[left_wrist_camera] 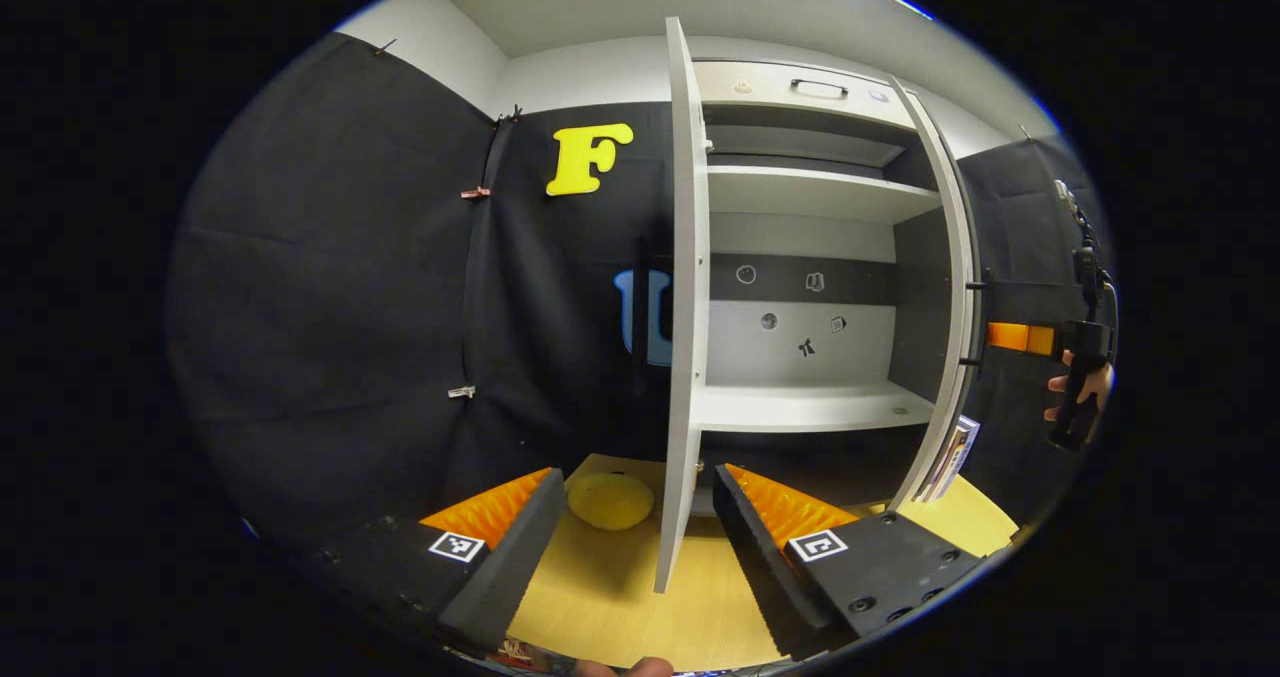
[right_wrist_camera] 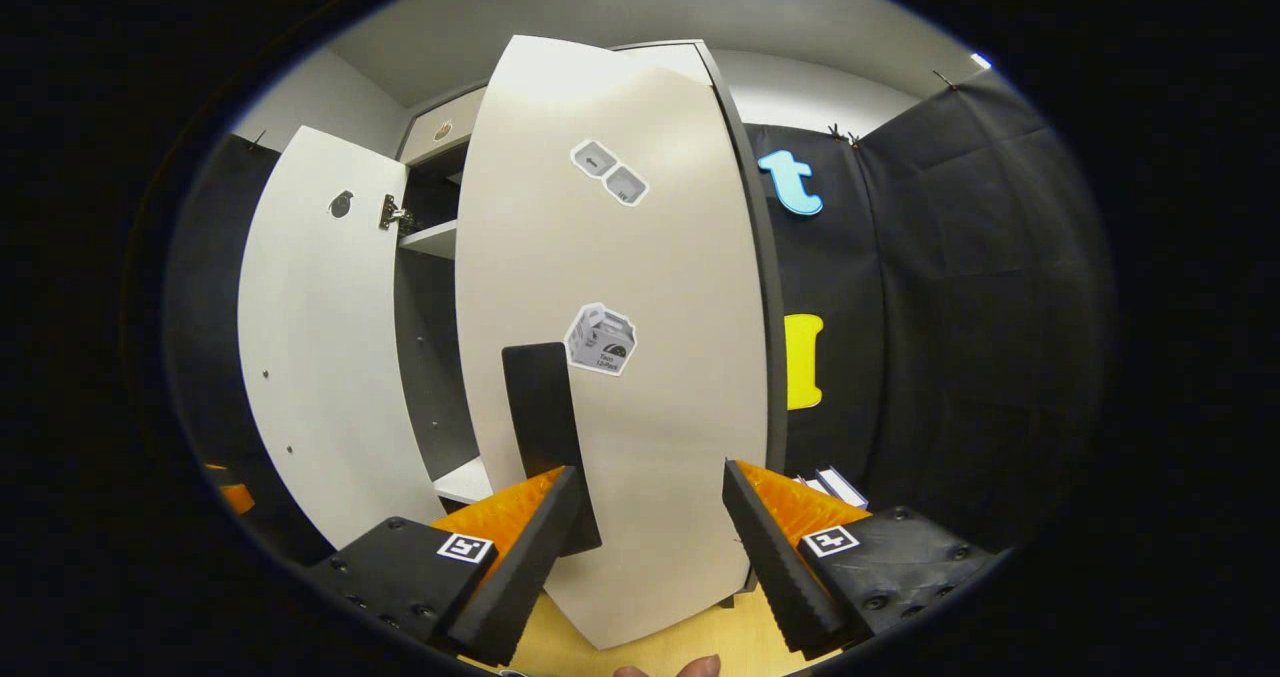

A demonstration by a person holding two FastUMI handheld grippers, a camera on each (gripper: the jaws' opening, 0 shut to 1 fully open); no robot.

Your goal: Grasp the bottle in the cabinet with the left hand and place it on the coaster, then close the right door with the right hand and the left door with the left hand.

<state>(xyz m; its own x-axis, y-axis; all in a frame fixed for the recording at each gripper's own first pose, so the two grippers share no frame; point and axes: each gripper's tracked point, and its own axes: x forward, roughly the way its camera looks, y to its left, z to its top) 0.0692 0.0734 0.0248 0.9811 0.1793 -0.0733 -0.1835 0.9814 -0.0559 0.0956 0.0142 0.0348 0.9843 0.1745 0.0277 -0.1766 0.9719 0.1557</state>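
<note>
Inside, cabinet (left_wrist_camera: pixel 800 407) shelves bare; left tool (left_wrist_camera: pixel 640 517) and right tool (right_wrist_camera: pixel 650 517) both apart.

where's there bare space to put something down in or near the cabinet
The lower shelf is bare from the left door across to the right door; so is the upper shelf. The tabletop is free beside the yellow coaster, crowded at the papers.

right door (right_wrist_camera: pixel 620 357) hides cabinet interior (right_wrist_camera: pixel 425 357)
</note>
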